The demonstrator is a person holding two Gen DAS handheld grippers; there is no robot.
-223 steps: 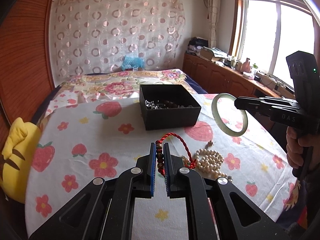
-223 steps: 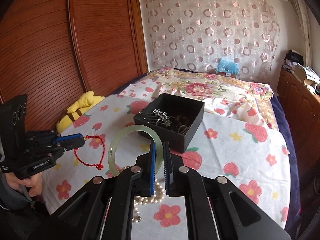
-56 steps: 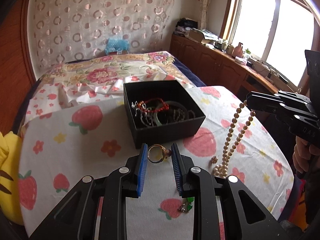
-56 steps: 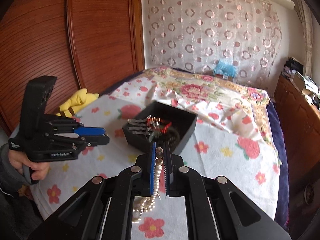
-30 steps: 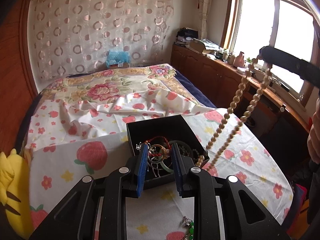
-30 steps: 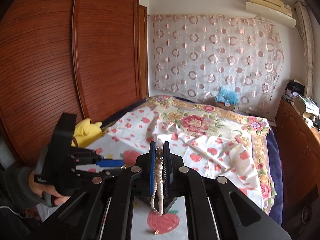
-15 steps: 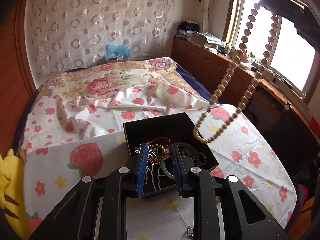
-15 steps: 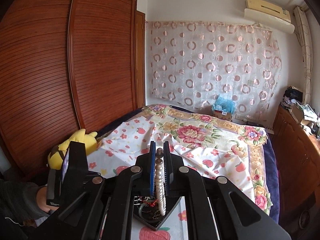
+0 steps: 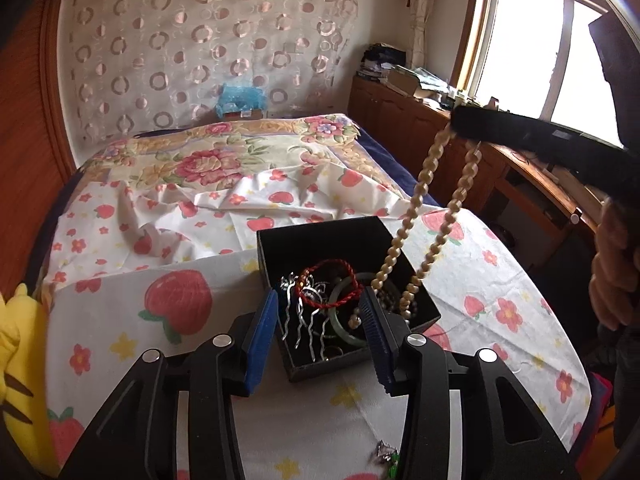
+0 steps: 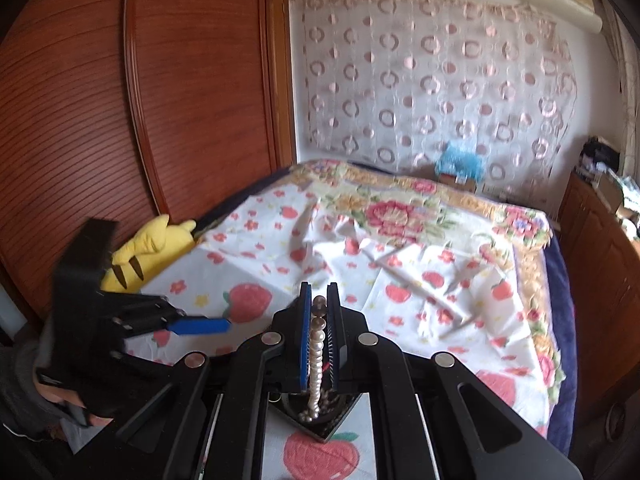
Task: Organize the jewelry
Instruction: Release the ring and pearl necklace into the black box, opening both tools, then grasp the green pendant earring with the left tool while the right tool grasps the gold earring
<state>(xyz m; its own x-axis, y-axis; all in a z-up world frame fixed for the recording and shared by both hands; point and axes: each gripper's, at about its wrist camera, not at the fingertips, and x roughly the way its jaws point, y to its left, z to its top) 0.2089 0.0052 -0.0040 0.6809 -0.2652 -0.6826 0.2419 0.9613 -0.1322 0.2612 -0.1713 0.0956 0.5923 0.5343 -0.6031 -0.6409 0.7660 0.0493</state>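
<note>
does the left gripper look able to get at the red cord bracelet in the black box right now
Probably yes: the left gripper is open just above the red cord bracelet, which lies on top in the black box. The hanging pearl necklace crowds one side.

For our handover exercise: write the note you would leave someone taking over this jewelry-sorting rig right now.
Right gripper: shut on the pearl necklace, whose lower end hangs into the black box.
Left gripper: open, empty, over the box's near edge.
Done: red cord bracelet, green bangle and silver hairpins lie in the box.
Left: release the necklace; box the small green trinket on the cloth.
</note>
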